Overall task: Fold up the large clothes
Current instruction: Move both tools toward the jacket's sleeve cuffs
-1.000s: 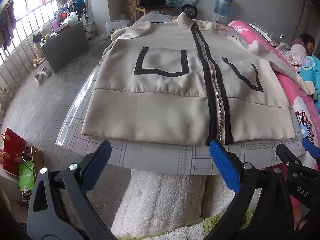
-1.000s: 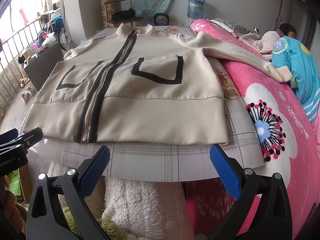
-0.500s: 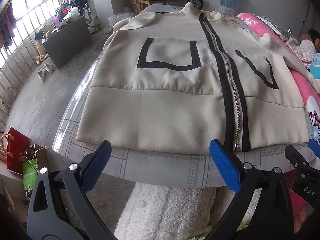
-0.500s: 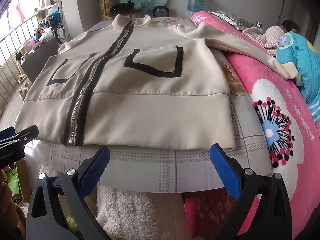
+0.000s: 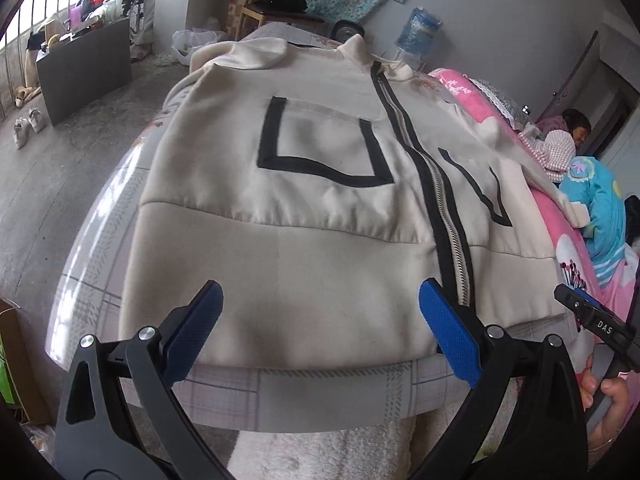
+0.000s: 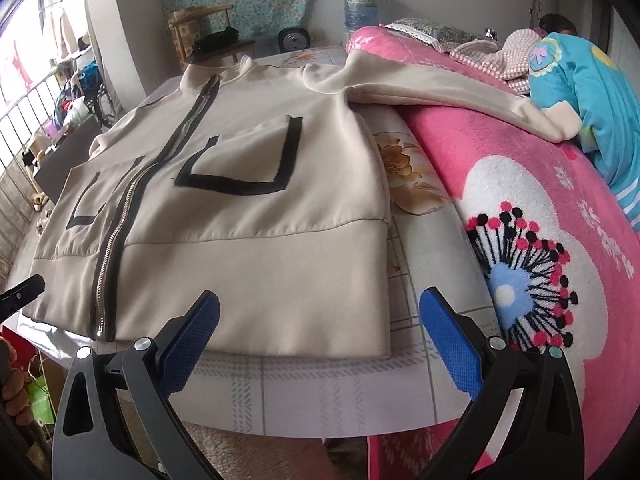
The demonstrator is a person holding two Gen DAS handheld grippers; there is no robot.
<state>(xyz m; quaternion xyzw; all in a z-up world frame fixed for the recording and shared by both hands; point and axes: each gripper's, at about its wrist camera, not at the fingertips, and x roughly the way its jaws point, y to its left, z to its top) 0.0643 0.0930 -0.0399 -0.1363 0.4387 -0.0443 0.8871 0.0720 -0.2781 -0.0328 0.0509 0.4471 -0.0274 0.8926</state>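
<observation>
A cream zip jacket [image 5: 304, 216] [image 6: 248, 208] with black pocket outlines lies flat, front up, on a table covered with a checked cloth [image 5: 304, 400] [image 6: 320, 392]. Its hem faces me. My left gripper [image 5: 320, 320] is open, its blue pads over the hem left of the zip. My right gripper [image 6: 320, 328] is open too, straddling the hem's right corner. Neither holds cloth. The jacket's right sleeve [image 6: 460, 100] stretches out onto a pink blanket. The right gripper's body [image 5: 596, 326] shows at the left wrist view's right edge.
A pink flowered blanket [image 6: 540, 240] covers a bed right of the table, where a person in blue clothes [image 6: 588, 92] lies. A wooden chair [image 5: 276, 4], a water jug [image 5: 418, 34] and a dark cabinet [image 5: 86, 68] stand beyond. White fleece [image 5: 320, 452] hangs below the table edge.
Both grippers have moved forward toward the jacket; the hem now lies between their open pads. The jacket itself has not shifted.
</observation>
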